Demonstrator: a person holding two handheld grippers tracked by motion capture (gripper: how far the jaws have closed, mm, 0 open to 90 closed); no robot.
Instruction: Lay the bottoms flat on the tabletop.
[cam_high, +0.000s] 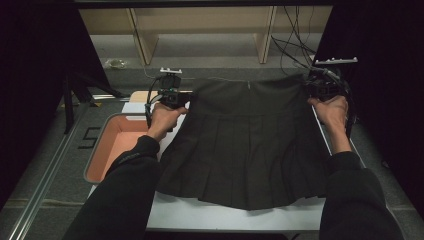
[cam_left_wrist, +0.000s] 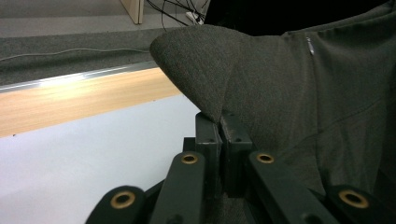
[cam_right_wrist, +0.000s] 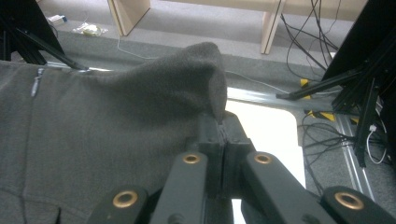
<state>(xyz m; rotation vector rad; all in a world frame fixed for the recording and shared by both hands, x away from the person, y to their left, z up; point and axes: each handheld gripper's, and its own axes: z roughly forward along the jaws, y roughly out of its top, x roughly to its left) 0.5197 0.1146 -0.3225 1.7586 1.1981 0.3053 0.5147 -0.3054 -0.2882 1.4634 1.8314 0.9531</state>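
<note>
A dark grey pleated skirt (cam_high: 247, 145) lies spread on the white table top (cam_high: 225, 215), waistband at the far side, hem toward me. My left gripper (cam_high: 172, 97) is shut on the waistband's left corner, and in the left gripper view the cloth (cam_left_wrist: 205, 70) rises in a fold out of the closed jaws of that gripper (cam_left_wrist: 219, 122). My right gripper (cam_high: 322, 87) is shut on the waistband's right corner. The right gripper view has the skirt's corner (cam_right_wrist: 187, 79) pinched in my right gripper (cam_right_wrist: 220, 123). A zip (cam_right_wrist: 35, 84) runs down from the waistband.
An orange tray (cam_high: 117, 145) sits left of the skirt, beside my left forearm. A wooden strip (cam_left_wrist: 79, 95) borders the table's far edge. Beyond it are wooden shelf legs (cam_high: 142, 42) and loose cables (cam_high: 295, 45). Black stands (cam_right_wrist: 355, 79) rise at the right.
</note>
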